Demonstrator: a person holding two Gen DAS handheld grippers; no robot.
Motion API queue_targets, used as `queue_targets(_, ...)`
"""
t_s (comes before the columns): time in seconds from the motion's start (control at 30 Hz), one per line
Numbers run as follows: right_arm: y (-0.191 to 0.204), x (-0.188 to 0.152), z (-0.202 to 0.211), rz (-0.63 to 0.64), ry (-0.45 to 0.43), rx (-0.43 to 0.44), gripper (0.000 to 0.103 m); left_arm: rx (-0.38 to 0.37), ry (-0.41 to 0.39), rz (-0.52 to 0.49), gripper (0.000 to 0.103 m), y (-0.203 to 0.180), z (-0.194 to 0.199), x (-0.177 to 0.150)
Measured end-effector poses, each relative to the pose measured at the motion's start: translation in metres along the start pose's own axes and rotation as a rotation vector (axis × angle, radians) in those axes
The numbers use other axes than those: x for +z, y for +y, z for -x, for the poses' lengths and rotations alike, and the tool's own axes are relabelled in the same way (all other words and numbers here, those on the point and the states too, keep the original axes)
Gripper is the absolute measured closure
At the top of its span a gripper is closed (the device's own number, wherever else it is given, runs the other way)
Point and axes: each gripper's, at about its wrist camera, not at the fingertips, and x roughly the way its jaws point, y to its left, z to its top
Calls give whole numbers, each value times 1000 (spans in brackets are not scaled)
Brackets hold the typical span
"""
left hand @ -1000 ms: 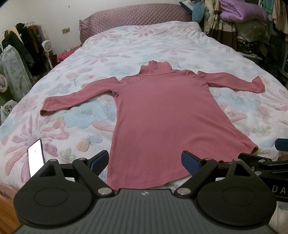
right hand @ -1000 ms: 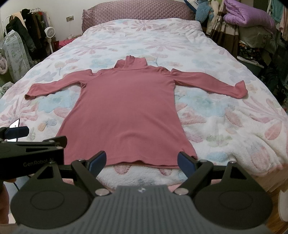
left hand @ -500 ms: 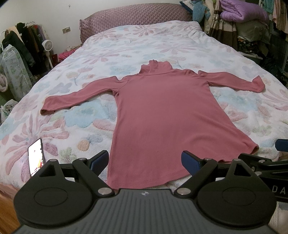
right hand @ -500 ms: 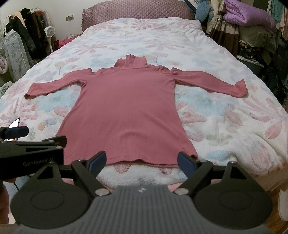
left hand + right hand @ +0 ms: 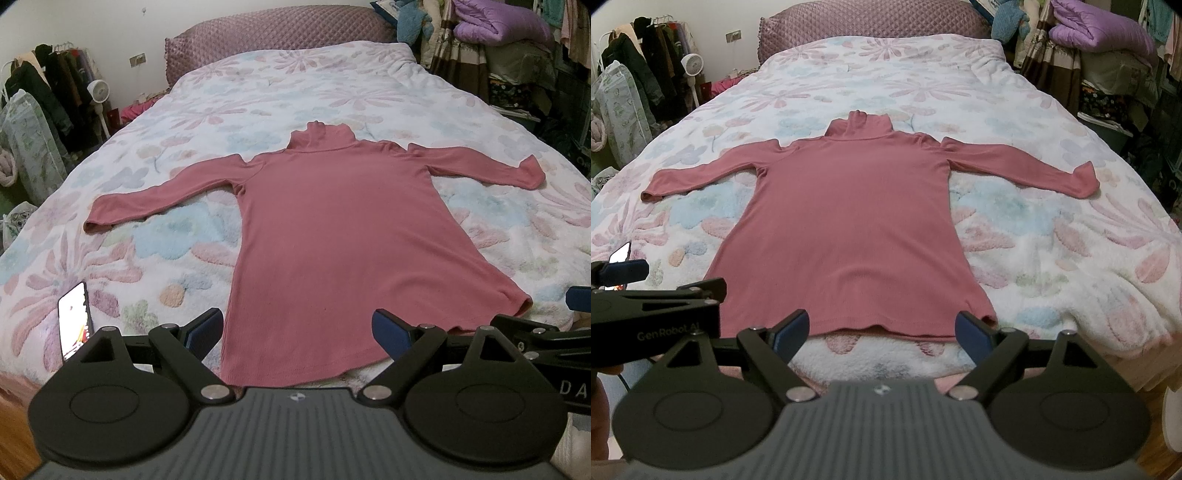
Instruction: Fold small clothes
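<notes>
A dusty-pink turtleneck top lies flat on the bed, face up, both sleeves spread out sideways and its hem toward me. My left gripper hovers open just short of the hem, nothing between its blue pads. My right gripper is open too, at the foot of the bed near the hem's right corner. The left gripper's body shows at the left edge of the right wrist view, and part of the right gripper shows at the right of the left wrist view.
The bed has a fluffy floral cover and a quilted mauve headboard. A lit phone lies near the front left edge. Hanging clothes and a small fan stand on the left; piled bedding on the right.
Both grippers stay open and almost still. The view has crept very slightly forward. The phone's screen shows a different picture.
</notes>
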Motion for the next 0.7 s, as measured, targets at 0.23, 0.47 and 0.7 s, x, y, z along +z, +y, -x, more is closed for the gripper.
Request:
queue_targets(0.23,-2,-3,-7,-6,9,8,21,-16,3,4,0,9,-5,-2)
queue_targets(0.47,-19,7,-25,-36,-24,30,21,-18,-17,-3,0,21,-26,7)
queue_targets(0.7,-57,28,-59,-56,-133,67,21,-63,-75,47,3,54,-60,23)
